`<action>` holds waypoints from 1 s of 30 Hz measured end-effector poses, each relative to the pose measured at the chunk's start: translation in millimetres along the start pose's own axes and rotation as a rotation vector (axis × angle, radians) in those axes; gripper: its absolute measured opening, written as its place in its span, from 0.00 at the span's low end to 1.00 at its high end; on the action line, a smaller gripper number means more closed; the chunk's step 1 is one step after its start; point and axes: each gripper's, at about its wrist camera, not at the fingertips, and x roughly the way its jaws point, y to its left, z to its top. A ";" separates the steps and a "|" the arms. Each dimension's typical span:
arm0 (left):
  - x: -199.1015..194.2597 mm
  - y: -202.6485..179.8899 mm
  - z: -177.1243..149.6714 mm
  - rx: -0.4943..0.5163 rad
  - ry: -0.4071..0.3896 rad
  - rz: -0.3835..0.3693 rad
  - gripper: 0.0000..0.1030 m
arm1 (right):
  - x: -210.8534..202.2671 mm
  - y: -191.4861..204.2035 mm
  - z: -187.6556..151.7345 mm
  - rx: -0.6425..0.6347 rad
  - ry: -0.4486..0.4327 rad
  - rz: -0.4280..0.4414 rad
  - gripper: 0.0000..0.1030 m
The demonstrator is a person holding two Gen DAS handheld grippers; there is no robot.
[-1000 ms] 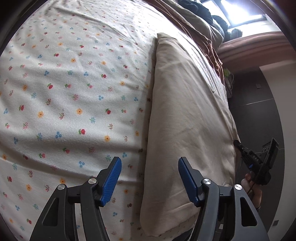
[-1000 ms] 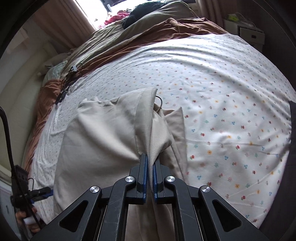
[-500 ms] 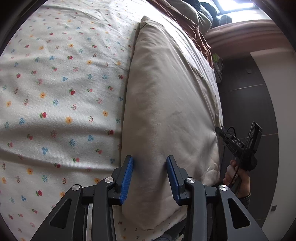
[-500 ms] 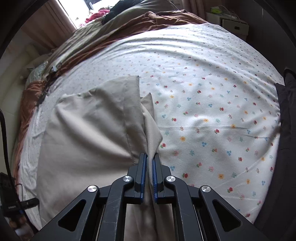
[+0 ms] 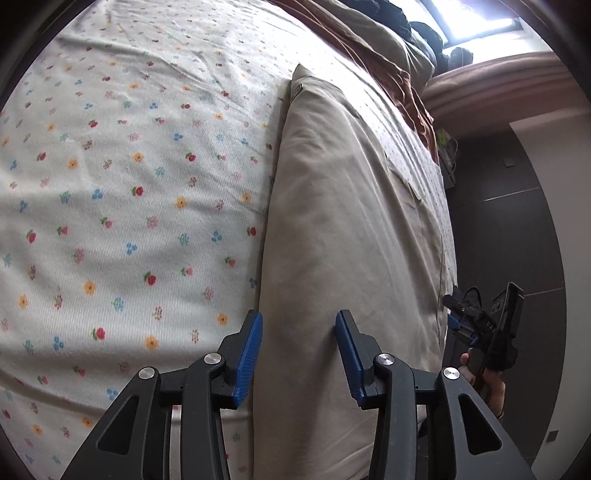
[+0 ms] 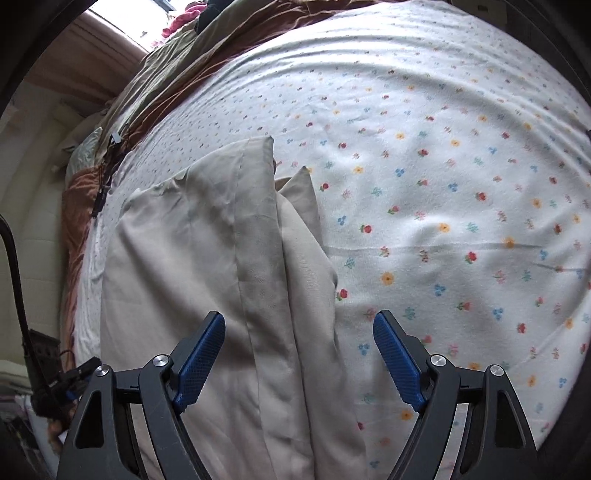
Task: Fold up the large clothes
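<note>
Trousers (image 6: pixel 207 258), beige and folded lengthwise, lay on the floral sheet (image 6: pixel 443 184) near the bed's edge, their folded edge between the pads of both grippers. Nearest, the right gripper (image 6: pixel 299 354) had just sprung wide, letting the cloth go, while the left gripper (image 5: pixel 298 350) stood part open astride the fold, its pads seemingly not pinching. Beyond lay a brown quilt (image 5: pixel 373 62).

The near end of the beige garment (image 6: pixel 207 258) is cut off by the bottom edge in both views. In the left wrist view, the hand (image 5: pixel 484 380) at the lower right is mostly hidden behind the other gripper's handle. The dark heap (image 5: pixel 402 18) at the top is too small to be made out; perhaps clothes.
</note>
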 end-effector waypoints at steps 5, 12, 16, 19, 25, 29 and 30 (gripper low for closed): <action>10.6 -2.0 17.1 0.011 0.004 0.007 0.43 | 25.2 -4.3 15.3 0.048 0.035 0.044 0.80; 24.1 -5.1 46.2 0.019 -0.015 0.020 0.48 | 47.3 0.8 44.8 0.051 0.061 0.184 0.80; 32.2 -5.7 65.6 0.022 -0.026 0.035 0.49 | 59.7 0.8 59.6 0.055 0.087 0.270 0.80; 38.6 -6.3 79.4 0.025 -0.031 0.043 0.49 | 68.3 -3.6 71.0 0.087 0.093 0.340 0.74; 54.2 -12.2 100.1 0.046 -0.032 0.063 0.53 | 82.9 0.4 82.5 0.083 0.121 0.429 0.71; 63.8 -14.4 114.7 0.054 -0.038 0.084 0.53 | 90.4 10.5 88.3 0.059 0.125 0.408 0.61; 66.3 -15.1 118.4 0.056 -0.039 0.090 0.53 | 91.6 11.1 89.1 0.062 0.122 0.394 0.56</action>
